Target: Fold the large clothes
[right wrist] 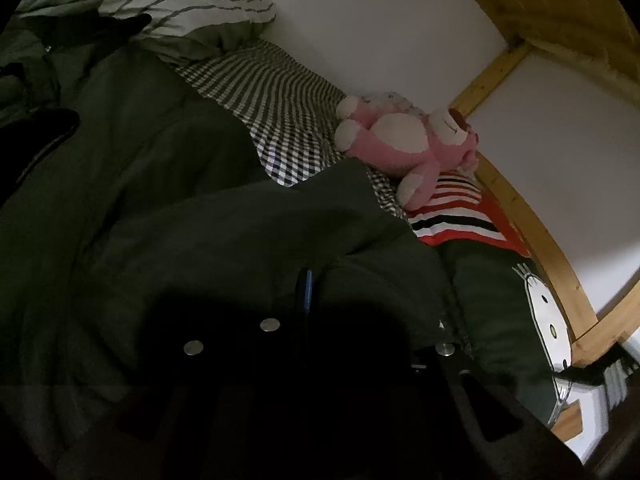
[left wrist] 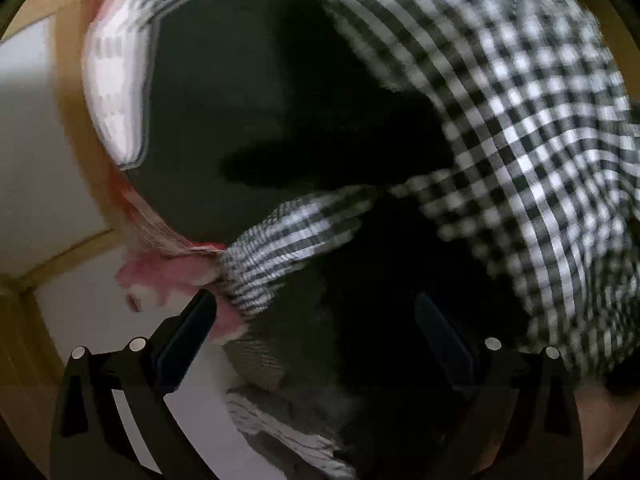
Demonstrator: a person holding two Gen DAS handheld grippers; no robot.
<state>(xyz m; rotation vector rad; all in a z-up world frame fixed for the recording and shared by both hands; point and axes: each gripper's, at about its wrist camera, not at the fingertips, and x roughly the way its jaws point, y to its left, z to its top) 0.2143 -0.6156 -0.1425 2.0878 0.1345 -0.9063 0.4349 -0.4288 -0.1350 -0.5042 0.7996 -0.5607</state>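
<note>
A large dark green coat (right wrist: 168, 184) lies spread over a bed with a black-and-white checked sheet (right wrist: 280, 120). In the right wrist view my right gripper (right wrist: 308, 288) is shut on a fold of the coat; the cloth drapes over its right finger, and only a sliver of blue pad shows. The left wrist view is blurred by motion. There my left gripper (left wrist: 316, 320) is open above the dark green coat (left wrist: 248, 92), with nothing pressed between its fingers (left wrist: 192, 328). The checked sheet (left wrist: 520, 120) fills the right of that view.
A pink plush toy (right wrist: 400, 144) lies at the wall side on a red, black and white striped cushion (right wrist: 456, 216). A green cushion with a white cartoon face (right wrist: 500, 300) lies beside the wooden bed frame (right wrist: 532, 216). A striped pillow (right wrist: 188, 12) sits at the far end.
</note>
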